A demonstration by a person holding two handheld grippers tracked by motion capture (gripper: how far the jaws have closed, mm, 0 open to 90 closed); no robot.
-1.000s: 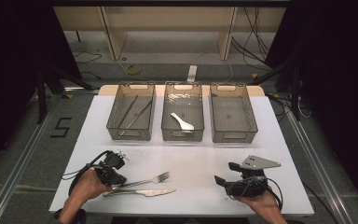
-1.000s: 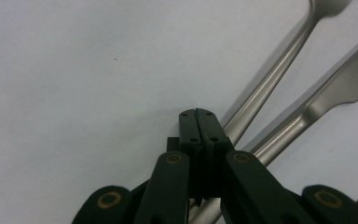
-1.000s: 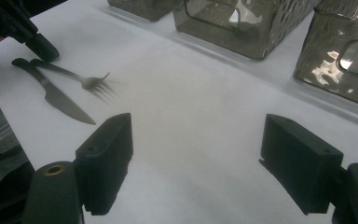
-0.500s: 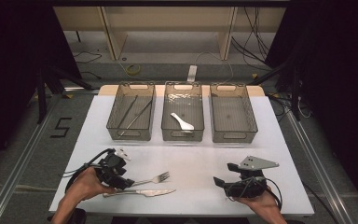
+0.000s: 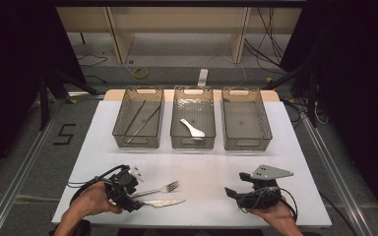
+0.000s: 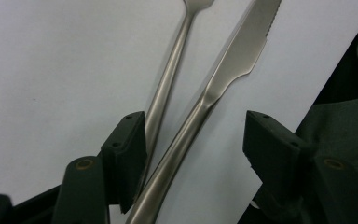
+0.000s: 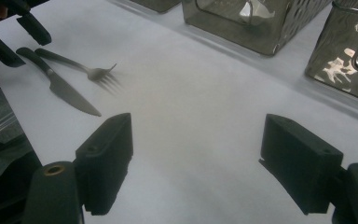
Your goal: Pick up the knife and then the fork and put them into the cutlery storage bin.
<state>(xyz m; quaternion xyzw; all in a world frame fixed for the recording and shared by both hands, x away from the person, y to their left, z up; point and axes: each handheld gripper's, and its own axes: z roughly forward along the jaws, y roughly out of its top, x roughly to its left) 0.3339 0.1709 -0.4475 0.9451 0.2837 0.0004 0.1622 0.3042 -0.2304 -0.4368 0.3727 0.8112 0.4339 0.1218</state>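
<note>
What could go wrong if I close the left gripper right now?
The left gripper stands open with the knife handle between its jaws and the fork handle right against one jaw. Closing here may pinch both handles or knock the fork aside. The knife also lies close to the table front edge, so a nudge could push it off.

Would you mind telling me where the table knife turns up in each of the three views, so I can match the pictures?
High view: the knife lies near the table's front edge, by the left gripper.
Left gripper view: its handle runs up between the open jaws, blade toward the upper right.
Right gripper view: upper left, blade pointing toward the camera.
Shared landmark: the fork lies right beside it in all three views.
</note>
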